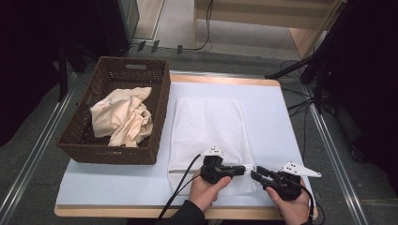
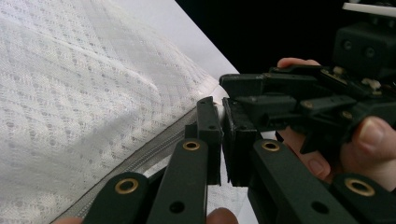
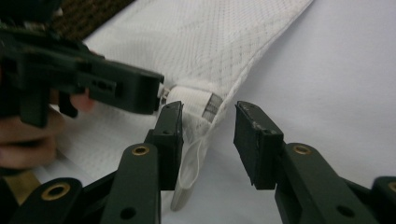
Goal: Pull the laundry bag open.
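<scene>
Pale blue-white covering lies over the wooden table [image 1: 263,108], which stands on a grey floor with black cables trailing behind it.

Nearest the person's edge, both hands hold their tools at the near right corner of a white mesh laundry bag [image 1: 206,126]. The left gripper [image 1: 241,169] points to the right across the bag's near hem; its jaws are pressed together on a small white tab, apparently the zipper pull [image 2: 219,110], at the end of the bag's zipper [image 2: 154,151]. The right gripper view shows that same black tip meeting the white corner patch [image 3: 189,100] of the bag.

The right gripper [image 1: 256,174] points left, tip to tip with the other. Its jaws stand spread, with the bag's corner and a small white loop [image 3: 189,168] lying between them; neither pad presses on the fabric.

The bag lies flat, running from the near edge toward the middle of the table, its long side just beside a basket.

Farther left, the dark brown wicker basket [image 1: 157,98] sits on the table's left part, overhanging its edge. A crumpled cream cloth [image 1: 123,117] lies inside it.

Beyond the table, light wooden furniture [image 1: 263,14] stands at the back.
</scene>
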A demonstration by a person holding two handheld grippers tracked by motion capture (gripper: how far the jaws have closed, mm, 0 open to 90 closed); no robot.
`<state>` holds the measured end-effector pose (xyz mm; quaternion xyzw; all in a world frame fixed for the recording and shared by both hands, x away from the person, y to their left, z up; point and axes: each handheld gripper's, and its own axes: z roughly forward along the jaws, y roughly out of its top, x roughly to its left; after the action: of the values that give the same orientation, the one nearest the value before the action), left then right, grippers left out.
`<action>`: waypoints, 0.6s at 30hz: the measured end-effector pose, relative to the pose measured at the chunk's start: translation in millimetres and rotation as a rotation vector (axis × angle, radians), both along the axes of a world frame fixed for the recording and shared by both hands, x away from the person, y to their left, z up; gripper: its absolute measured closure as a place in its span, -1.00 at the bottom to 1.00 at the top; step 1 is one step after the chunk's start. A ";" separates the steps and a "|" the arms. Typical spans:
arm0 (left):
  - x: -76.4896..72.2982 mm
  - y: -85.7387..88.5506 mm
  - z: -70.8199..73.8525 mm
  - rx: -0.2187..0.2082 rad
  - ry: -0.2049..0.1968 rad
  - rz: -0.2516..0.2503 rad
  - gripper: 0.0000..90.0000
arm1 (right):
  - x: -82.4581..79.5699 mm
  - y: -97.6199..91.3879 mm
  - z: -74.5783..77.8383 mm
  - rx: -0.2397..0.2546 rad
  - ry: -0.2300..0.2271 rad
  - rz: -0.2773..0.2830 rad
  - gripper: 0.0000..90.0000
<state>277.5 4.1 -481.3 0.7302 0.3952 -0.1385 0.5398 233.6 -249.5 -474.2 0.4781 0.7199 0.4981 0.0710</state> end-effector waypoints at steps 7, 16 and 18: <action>0.0 1.7 -0.8 0.003 -0.018 -0.016 0.93 | 5.2 -0.6 -2.0 0.099 0.042 0.015 0.74; -3.0 -0.2 -1.0 0.050 -0.032 0.000 0.93 | -2.8 7.2 4.9 0.045 -0.015 0.008 0.94; -4.0 -0.2 0.0 0.060 -0.029 0.008 0.93 | -3.9 7.8 5.5 0.038 -0.018 -0.005 0.95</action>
<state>273.6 3.9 -481.3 0.7463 0.3945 -0.1140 0.5239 229.7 -241.7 -468.7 0.4767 0.7084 0.5159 0.0695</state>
